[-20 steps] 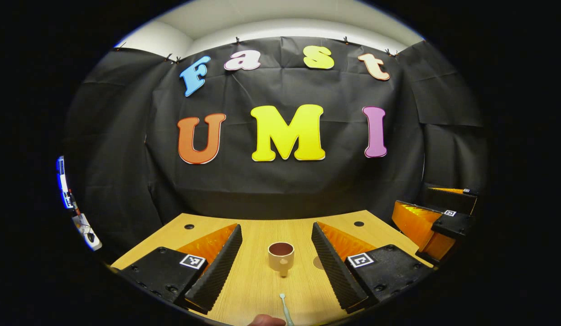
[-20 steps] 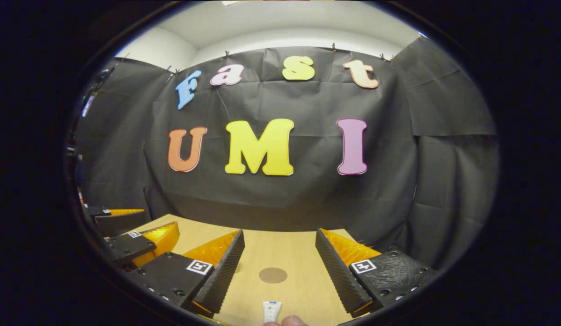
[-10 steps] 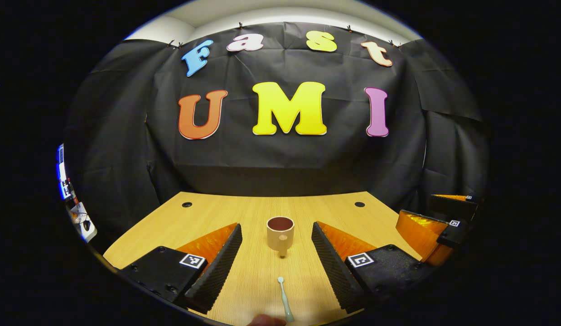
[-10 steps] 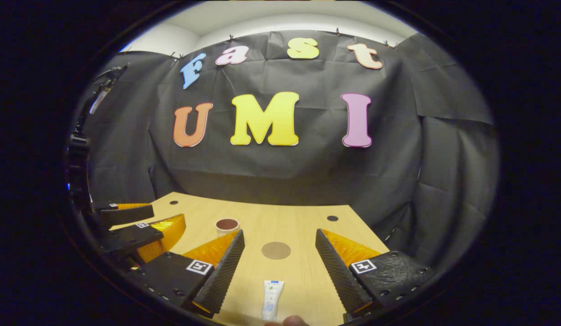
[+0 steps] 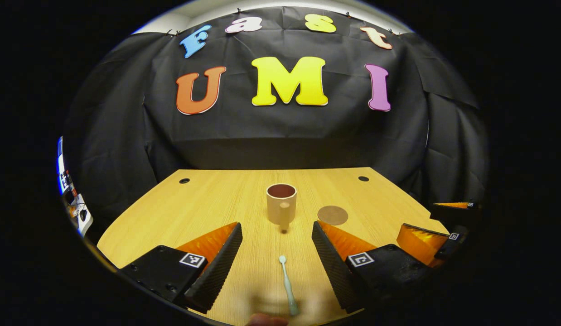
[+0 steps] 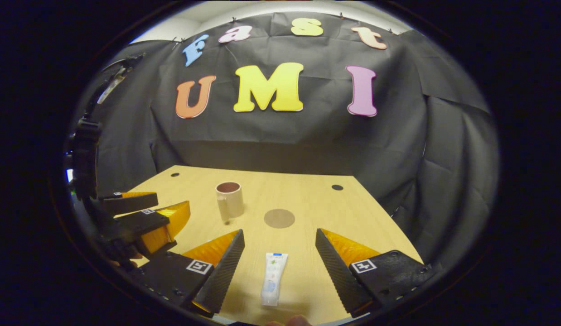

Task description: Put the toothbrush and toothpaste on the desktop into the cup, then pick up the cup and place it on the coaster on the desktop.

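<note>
Nearest us, at the bench's (image 5: 208, 199) front edge, the toothbrush (image 5: 287, 283) lies flat between the fingers of our left gripper (image 5: 277, 258). Its long axis runs almost straight away from us, small rounded end toward the far edge and the thicker end at the front edge. The left fingers stand wide apart with nothing in them, one on each side of the brush and clear of it.

In the right gripper view the toothpaste (image 6: 273, 278) lies the same way: flat, lengthwise front to back, near the front edge and centred between the fingers of our right gripper (image 6: 279, 262). These too are spread wide and hold nothing.

Farther in, near the bench's middle, the cup (image 5: 281, 203) stands upright, mouth open, handle turned toward us; from here we see nothing standing up out of it. It sits dead ahead of the left fingers, along the same line as the brush. Just beside it, toward the right edge, the coaster (image 5: 332, 215) lies bare, apart from the cup. In the right gripper view the coaster (image 6: 279, 218) is straight ahead and the cup (image 6: 229, 200) off to the left.

We judge that each gripper is the nearer one to its own item, and since both lie along the fingers' line, closing across the narrow width should catch them. The left gripper (image 6: 144, 222) also shows in the right gripper view at the left edge.
</note>
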Tool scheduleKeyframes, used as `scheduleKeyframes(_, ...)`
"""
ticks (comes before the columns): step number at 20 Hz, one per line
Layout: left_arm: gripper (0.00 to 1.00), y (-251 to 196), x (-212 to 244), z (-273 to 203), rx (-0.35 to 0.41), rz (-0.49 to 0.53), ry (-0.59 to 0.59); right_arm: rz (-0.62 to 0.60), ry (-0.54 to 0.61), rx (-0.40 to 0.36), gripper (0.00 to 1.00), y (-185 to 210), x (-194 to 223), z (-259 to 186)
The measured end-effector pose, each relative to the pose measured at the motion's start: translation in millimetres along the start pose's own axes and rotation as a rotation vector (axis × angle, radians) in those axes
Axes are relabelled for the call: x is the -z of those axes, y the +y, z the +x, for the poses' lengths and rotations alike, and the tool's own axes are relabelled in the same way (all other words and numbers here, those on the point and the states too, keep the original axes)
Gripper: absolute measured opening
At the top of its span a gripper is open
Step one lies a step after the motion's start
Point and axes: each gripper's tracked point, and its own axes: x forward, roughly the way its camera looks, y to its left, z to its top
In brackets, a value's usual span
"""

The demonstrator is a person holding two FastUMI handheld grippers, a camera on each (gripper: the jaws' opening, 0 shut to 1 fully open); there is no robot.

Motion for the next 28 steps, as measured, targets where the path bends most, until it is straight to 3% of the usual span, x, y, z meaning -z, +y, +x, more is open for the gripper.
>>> scheduleKeyframes(11,0.98,-6,86,26,-0.002,0.007,0.202,0.013,0.163,0.008,0.95,-7,71,26)
scheduleKeyframes(20,0.96,-12,137,40,-0.014,0.004,0.360,0.020,0.215,0.005,0.95,-4,94,35)
scheduleKeyframes(27,0.78,-18,144,43,-0.008,-0.007,0.406,0.025,0.223,0.008,0.95,-6,99,41)
scheduleKeyframes(28,0.71,-19,145,44,-0.003,-0.002,0.410,0.025,0.225,0.007,0.95,-5,101,41)
